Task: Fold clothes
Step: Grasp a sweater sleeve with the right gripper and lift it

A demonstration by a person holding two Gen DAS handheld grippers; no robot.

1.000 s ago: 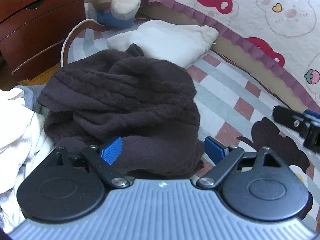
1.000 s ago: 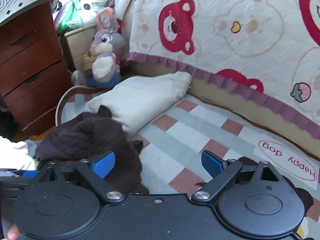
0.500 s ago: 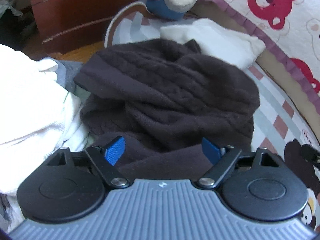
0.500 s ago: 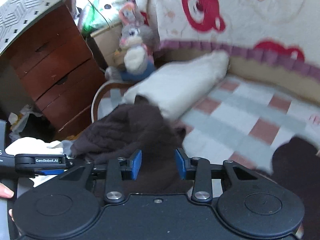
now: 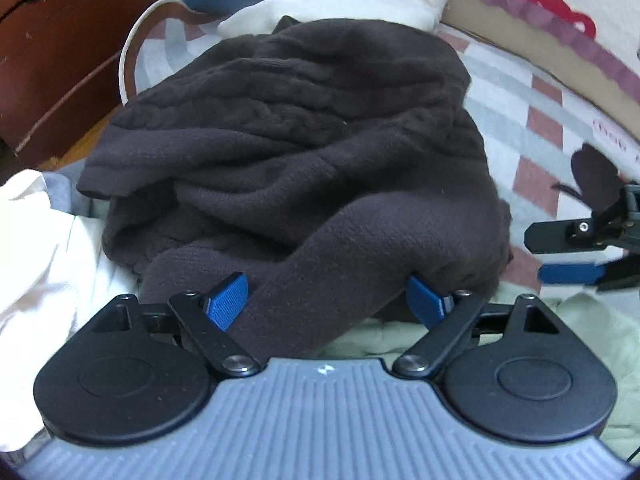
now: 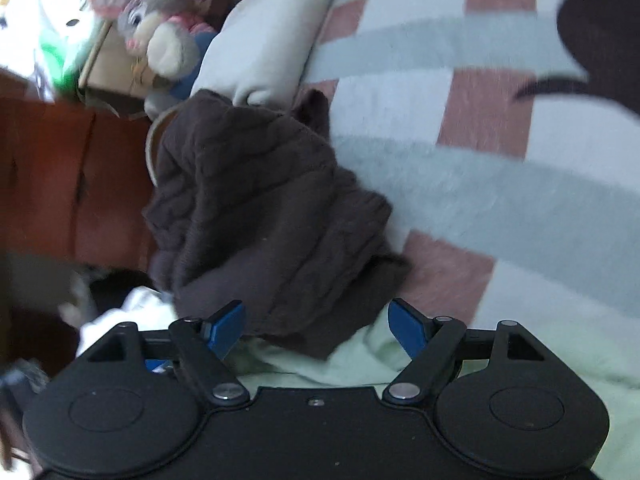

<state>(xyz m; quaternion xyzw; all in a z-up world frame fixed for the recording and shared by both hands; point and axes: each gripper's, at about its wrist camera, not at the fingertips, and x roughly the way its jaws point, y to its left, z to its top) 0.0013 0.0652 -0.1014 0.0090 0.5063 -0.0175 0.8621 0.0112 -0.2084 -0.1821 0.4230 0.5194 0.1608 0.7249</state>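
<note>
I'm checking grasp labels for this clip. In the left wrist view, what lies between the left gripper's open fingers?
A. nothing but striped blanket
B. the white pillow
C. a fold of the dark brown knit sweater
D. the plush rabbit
C: in the left wrist view the left gripper has its blue-padded fingers spread wide, with a thick fold of the dark brown sweater lying between them, not yet clamped.

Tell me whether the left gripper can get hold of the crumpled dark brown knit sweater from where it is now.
Probably yes. The left gripper is open, and a fold of the crumpled dark brown knit sweater already lies between its blue pads, with nothing in front of it. The right gripper stays off to the side.
</note>
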